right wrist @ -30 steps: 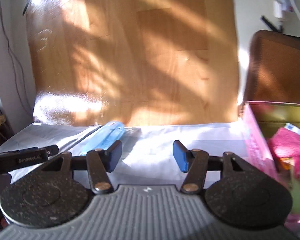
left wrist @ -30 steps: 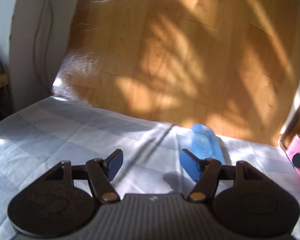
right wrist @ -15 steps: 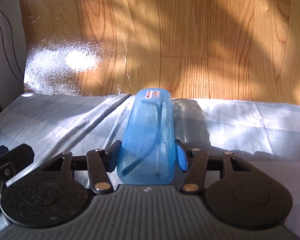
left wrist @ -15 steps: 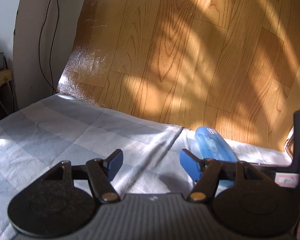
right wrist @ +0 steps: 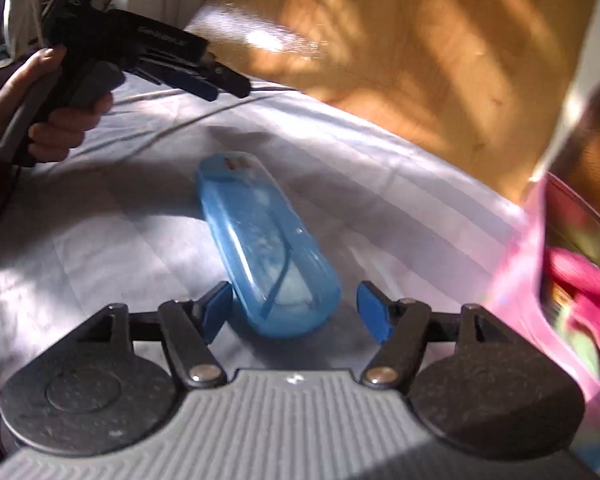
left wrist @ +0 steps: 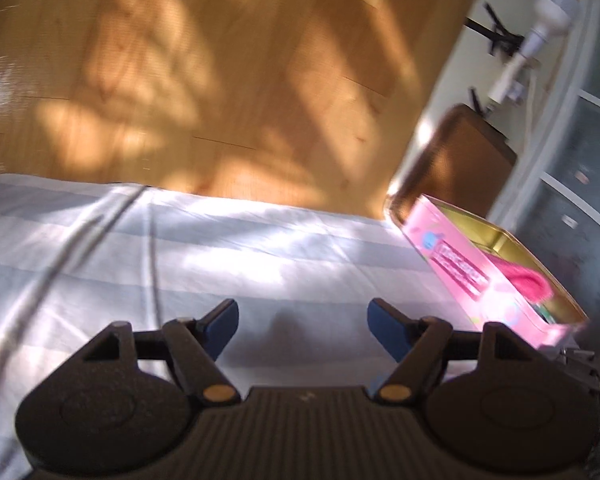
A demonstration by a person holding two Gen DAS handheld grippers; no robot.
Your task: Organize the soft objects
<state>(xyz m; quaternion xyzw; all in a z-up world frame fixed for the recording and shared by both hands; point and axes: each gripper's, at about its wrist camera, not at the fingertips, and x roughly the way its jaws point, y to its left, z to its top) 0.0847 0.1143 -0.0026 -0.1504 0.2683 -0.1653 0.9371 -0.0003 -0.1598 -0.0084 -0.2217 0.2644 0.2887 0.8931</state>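
A translucent blue case (right wrist: 266,242) with something white inside lies on the pale striped cloth (right wrist: 100,248). My right gripper (right wrist: 296,308) is open, its blue pads on either side of the case's near end; the left pad looks close to or touching it. My left gripper (left wrist: 302,326) is open and empty above the cloth (left wrist: 220,264). It also shows in the right wrist view (right wrist: 204,80), held in a hand at the upper left. A pink tin box (left wrist: 456,264) with a pink soft item (left wrist: 524,280) inside stands at the right, also in the right wrist view (right wrist: 520,276).
A wood-grain panel (left wrist: 220,80) rises behind the cloth. A brown chair back (left wrist: 456,160) stands behind the box. A white lamp (left wrist: 540,24) and a grey cabinet (left wrist: 580,184) are at the far right.
My right gripper's jaws have opened wider around the blue case, and the view has swung right and tilted. My left gripper has swung right; the pink box is now in its view and the case is out.
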